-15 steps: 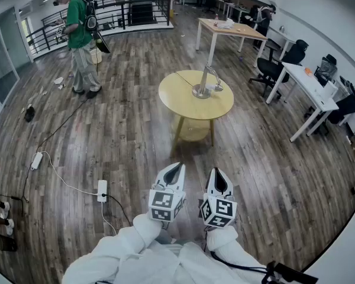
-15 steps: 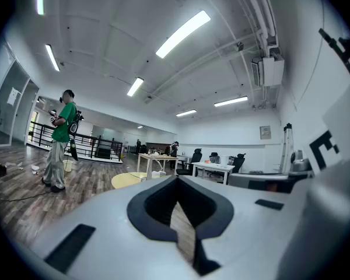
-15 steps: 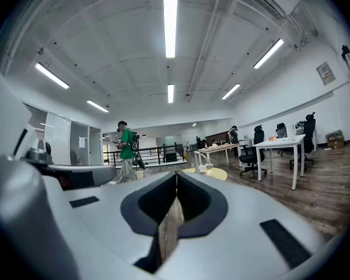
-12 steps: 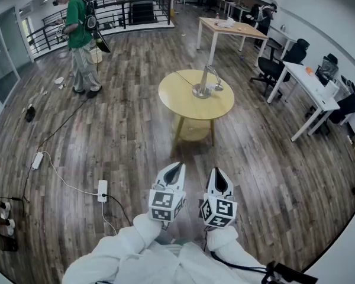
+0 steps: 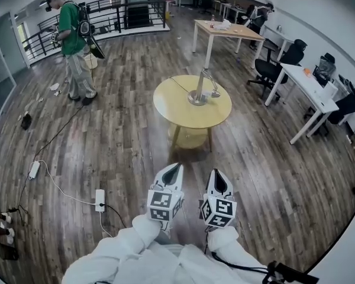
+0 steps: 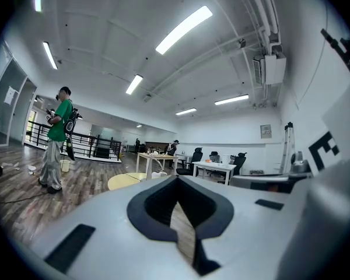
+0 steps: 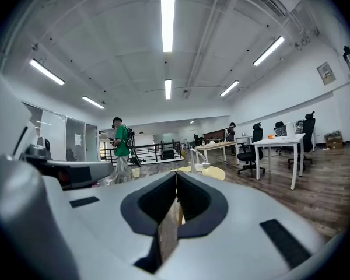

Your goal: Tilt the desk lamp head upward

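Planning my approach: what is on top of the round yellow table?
Only a desk lamp, toward the far side, with a thin cord crossing the tabletop. Its base covers the wood beneath.

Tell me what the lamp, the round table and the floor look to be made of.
Lamp: likely metal; its silvery arm and round base catch light.
Round table: pale yellow top, smooth and matte, probably laminate or painted wood.
Floor: planks with grey-brown grain, wood or vinyl, cannot tell which.
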Demonstrator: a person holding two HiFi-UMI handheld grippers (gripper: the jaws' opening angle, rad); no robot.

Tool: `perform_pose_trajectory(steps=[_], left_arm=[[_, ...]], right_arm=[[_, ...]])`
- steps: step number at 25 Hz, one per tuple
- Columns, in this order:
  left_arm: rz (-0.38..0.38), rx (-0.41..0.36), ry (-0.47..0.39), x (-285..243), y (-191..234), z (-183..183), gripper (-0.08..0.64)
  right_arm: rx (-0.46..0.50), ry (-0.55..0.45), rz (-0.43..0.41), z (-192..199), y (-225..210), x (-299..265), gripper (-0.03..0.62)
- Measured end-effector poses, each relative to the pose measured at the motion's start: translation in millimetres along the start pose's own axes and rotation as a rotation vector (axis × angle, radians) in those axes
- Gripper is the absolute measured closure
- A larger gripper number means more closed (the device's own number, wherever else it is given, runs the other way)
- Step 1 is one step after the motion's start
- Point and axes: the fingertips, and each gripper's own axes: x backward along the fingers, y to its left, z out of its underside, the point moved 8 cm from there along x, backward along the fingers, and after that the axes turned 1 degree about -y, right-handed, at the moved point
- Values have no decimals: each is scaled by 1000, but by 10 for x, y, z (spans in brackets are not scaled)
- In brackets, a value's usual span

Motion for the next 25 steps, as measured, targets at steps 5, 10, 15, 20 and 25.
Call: perform_pose_trajectory(steps=[5,10,15,20,25], left_arm=[[22,-3,10,-343,163,-36,558],[40,-17,4,-736,402,-138,559],[56,-17,16,-1058,678,-196,559],[81,-17,35,-1377,945,-184,558],[95,-15,32,-1604,1159,-205,559]], right_arm=[[-5,-14,12,-74,-40,-371,578],[-4,-11,25,-121,-59,-799,578],[-11,-8,48,-169,-37,-1226,578],[-17,10,76,-152,-16,-1643,578],[-19,-16,107,-174,-35,-1879,578]])
